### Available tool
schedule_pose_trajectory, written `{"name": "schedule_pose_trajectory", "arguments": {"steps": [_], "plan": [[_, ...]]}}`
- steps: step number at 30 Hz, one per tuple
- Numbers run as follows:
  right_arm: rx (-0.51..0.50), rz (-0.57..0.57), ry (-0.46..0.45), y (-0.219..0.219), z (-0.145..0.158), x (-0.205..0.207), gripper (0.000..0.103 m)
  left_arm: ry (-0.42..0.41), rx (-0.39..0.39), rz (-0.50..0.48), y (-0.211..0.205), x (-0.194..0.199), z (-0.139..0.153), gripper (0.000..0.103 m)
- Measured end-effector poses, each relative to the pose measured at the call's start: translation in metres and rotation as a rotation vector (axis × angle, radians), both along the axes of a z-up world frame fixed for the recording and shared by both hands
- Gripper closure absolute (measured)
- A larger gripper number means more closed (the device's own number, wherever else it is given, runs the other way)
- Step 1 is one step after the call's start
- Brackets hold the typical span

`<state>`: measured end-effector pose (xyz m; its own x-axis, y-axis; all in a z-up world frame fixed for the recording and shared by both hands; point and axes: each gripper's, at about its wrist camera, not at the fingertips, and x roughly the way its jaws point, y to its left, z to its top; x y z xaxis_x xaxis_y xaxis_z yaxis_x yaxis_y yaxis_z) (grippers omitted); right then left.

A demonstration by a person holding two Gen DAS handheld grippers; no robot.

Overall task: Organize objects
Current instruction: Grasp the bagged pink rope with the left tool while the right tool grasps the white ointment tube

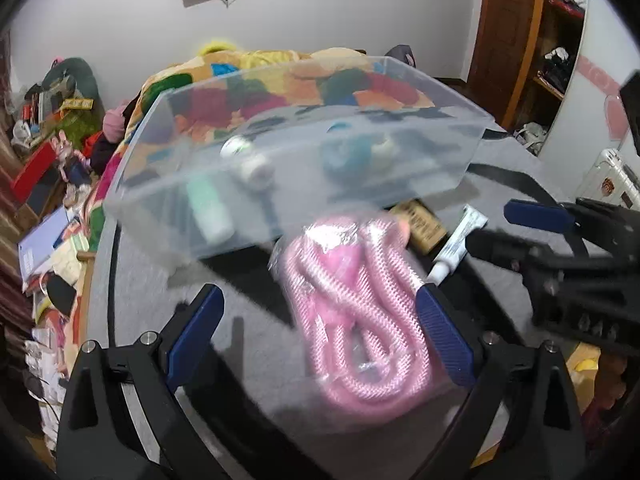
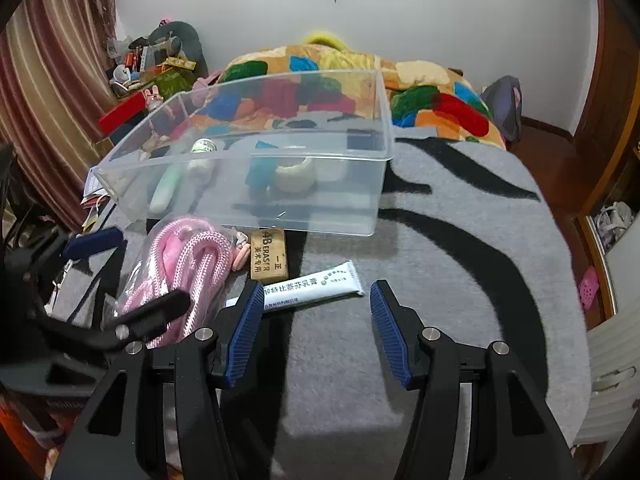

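Note:
A clear plastic bin (image 2: 248, 196) (image 1: 192, 208) stands on the grey and black mat and holds a green tube, a white bottle, a blue item and a tape roll (image 2: 294, 176). In front of it lie a bagged pink rope (image 1: 356, 312) (image 2: 188, 264), a tan eraser (image 2: 269, 255) (image 1: 424, 224) and a white tube (image 2: 316, 286) (image 1: 456, 246). My left gripper (image 1: 320, 308) is open, its fingers either side of the rope bag, with the right finger against it. My right gripper (image 2: 316, 300) is open just short of the white tube.
The mat (image 2: 460, 264) covers a round table. A colourful quilt (image 2: 424, 92) lies behind the bin. Clutter and books (image 1: 44, 216) sit to the left, a wooden shelf (image 1: 552, 60) to the right. My right gripper shows in the left view (image 1: 536, 216).

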<state>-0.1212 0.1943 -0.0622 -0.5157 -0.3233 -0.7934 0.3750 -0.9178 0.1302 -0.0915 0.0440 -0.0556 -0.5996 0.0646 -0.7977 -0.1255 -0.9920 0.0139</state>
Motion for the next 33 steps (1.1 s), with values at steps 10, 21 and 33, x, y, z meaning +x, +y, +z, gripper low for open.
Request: {"name": "schedule_pose_trajectory", "arguments": {"steps": [10, 21, 33], "plan": [[0.025, 0.017, -0.009, -0.012, -0.020, 0.005, 0.047, -0.048, 0.112, 0.005, -0.040, 0.018, -0.006, 0.005], [0.054, 0.013, 0.005, 0.010, -0.014, 0.009, 0.079, -0.069, 0.087, -0.042, -0.006, -0.002, -0.021, 0.006], [0.059, 0.024, 0.041, 0.000, -0.016, 0.006, 0.088, 0.016, 0.116, 0.002, -0.023, 0.018, -0.015, 0.039]]}}
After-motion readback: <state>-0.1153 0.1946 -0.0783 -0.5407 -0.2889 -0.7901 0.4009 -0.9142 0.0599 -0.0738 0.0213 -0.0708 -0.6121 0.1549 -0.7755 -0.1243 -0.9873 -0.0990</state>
